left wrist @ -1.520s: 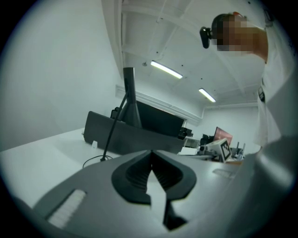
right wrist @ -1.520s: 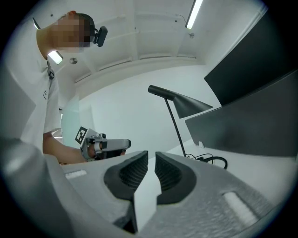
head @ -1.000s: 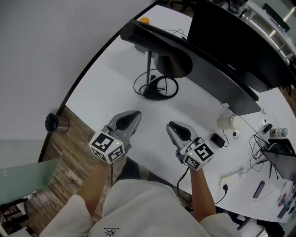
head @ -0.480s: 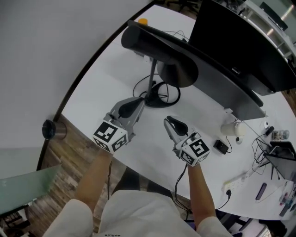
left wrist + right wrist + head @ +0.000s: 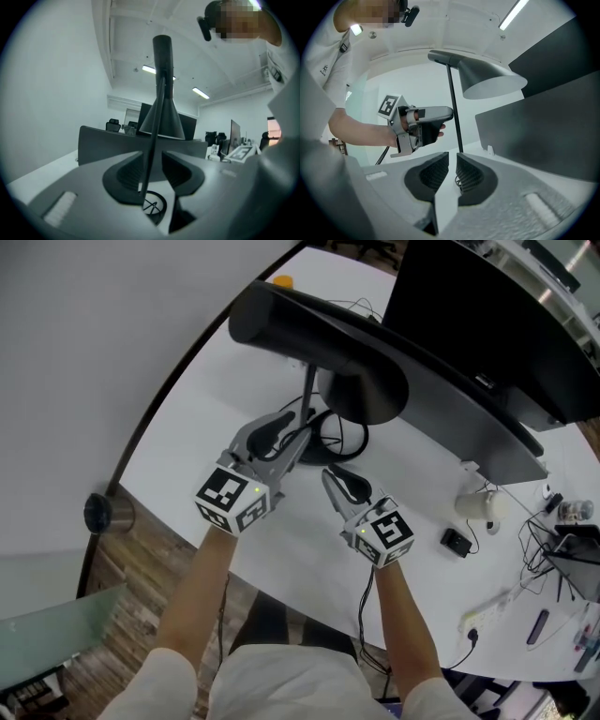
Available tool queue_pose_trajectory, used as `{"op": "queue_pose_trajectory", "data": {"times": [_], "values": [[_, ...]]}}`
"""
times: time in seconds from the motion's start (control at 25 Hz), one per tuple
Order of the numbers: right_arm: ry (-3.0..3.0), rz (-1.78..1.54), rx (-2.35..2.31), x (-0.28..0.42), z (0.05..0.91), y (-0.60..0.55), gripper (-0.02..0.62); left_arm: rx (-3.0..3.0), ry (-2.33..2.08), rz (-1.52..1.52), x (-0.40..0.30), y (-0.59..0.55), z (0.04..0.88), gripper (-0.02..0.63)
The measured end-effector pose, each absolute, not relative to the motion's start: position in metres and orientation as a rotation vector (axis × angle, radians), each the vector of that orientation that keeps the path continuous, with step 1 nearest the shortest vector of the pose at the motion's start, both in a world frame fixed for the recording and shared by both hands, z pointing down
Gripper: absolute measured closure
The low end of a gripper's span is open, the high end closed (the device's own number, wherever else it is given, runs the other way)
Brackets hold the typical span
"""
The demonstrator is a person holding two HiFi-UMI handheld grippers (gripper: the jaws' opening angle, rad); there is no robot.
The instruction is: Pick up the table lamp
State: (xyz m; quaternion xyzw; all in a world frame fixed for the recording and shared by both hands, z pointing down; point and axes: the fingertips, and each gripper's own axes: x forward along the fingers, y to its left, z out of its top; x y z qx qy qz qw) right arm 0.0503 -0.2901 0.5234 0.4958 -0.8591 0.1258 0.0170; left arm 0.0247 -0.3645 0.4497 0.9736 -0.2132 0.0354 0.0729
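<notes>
Two grippers are in play and one table lamp. The left gripper (image 5: 151, 157) has its jaws spread, with the lamp's stem (image 5: 157, 122) standing between them. The stem runs close along the left jaw and clear of the right one, so nothing is pinched. The right gripper (image 5: 453, 157) has its jaws drawn to a narrow slit with nothing between them, and it points at the foot of the table lamp (image 5: 307, 395) from just beside it.

Each gripper carries one cube with square markers and is held out on a bare forearm reaching forward over the bench (image 5: 187, 427) edge. The left one angles in towards the stem; the right one sits lower and nearer the body.

The lamp stands on the white bench between the grippers and a long grey divider panel (image 5: 441, 395). It is matt black: one thin straight stem, one cone shade (image 5: 364, 390), one cylinder (image 5: 267, 320) across the top and one ring base (image 5: 339, 434) with looped cable. One black monitor (image 5: 487, 324) stands behind the panel.
</notes>
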Motion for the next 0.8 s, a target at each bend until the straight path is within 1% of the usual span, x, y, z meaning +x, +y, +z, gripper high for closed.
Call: {"op": "queue_pose_trajectory", "data": {"times": [0.64,0.72,0.8], "values": [[-2.662,0.408,1.559,0.049,0.537,-0.317,0.546,3.079,-0.451,0.048,0.045,-0.377,0.404,0.482],[-2.661,0.414,1.563,0.047,0.539,-0.320,0.546,3.094,-0.440,0.027,0.047,-0.375,0.397,0.494],[-2.665,0.423,1.574,0.046,0.541,-0.323,0.545,3.125,-0.428,0.025,0.050,-0.373,0.391,0.524]]}}
